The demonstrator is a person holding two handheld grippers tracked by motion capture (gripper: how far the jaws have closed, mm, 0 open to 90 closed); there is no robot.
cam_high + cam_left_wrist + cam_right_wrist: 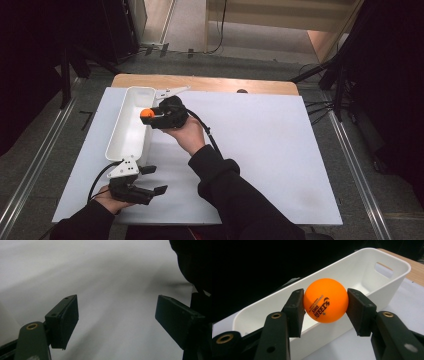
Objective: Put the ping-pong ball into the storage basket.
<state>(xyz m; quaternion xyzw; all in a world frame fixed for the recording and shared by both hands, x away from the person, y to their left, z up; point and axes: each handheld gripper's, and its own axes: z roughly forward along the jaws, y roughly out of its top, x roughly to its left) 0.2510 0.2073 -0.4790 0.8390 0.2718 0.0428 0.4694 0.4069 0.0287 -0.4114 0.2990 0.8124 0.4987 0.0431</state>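
Note:
An orange ping-pong ball [326, 300] with dark printed lettering is clamped between the two pads of my right gripper [326, 305]. In the high view the ball [146, 114] hangs over the right rim of a long white plastic bin [129, 131], with the right gripper [154, 116] pointing left toward the bin. The bin [372, 270] has a handle slot in its far end wall, and what shows of its inside holds nothing. My left gripper [154, 180] rests near the table's front left, below the bin, its jaws wide apart with nothing between them [116, 323].
A white sheet [260, 150] covers the wooden table [200, 82], bare to the right of the bin. Dark stands and cables line the floor on both sides. A black sleeve [195, 262] crosses the upper right of the left gripper view.

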